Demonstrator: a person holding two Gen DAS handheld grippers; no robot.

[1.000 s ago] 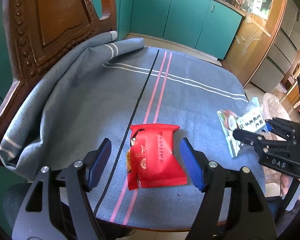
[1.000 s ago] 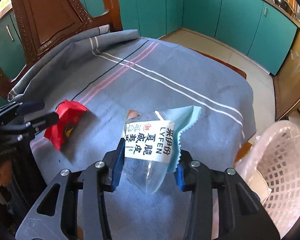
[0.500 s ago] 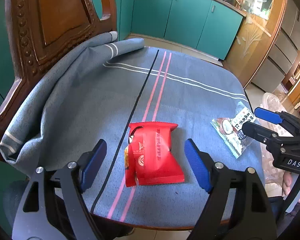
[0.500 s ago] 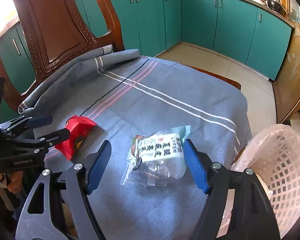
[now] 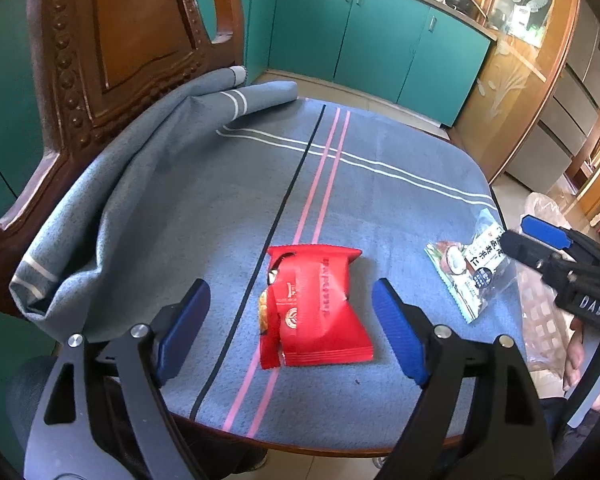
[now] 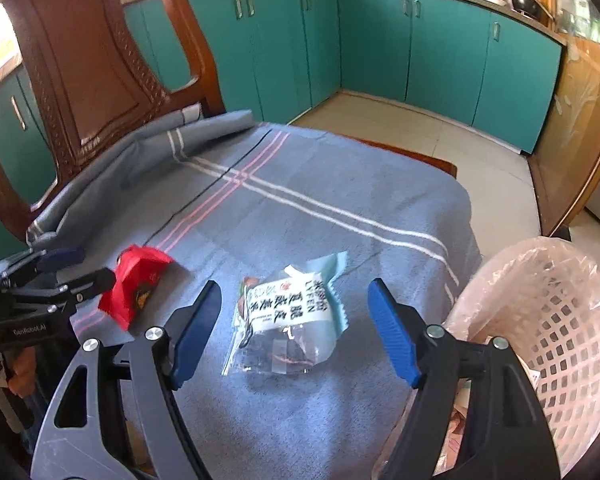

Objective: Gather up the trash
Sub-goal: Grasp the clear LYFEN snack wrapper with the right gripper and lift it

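Note:
A red snack wrapper [image 5: 312, 304] lies on the blue-grey tablecloth [image 5: 260, 184] near the front edge. My left gripper [image 5: 290, 330] is open, its blue pads on either side of the wrapper, not touching it. A clear and pale-green snack bag with a white label [image 6: 288, 320] lies flat on the cloth; it also shows in the left wrist view [image 5: 466, 270]. My right gripper [image 6: 294, 330] is open around it with wide gaps on both sides. The red wrapper [image 6: 134, 284] shows at the left of the right wrist view.
A white lattice bin with a pink liner [image 6: 540, 332] stands beside the table on the right. A carved wooden chair [image 5: 112, 40] stands at the far left, with the cloth bunched against it. Teal cabinets [image 6: 380, 40] line the back.
Both grippers have opened wide and pulled back a little. The right gripper has let go of the clear snack bag, which now lies flat on the cloth.

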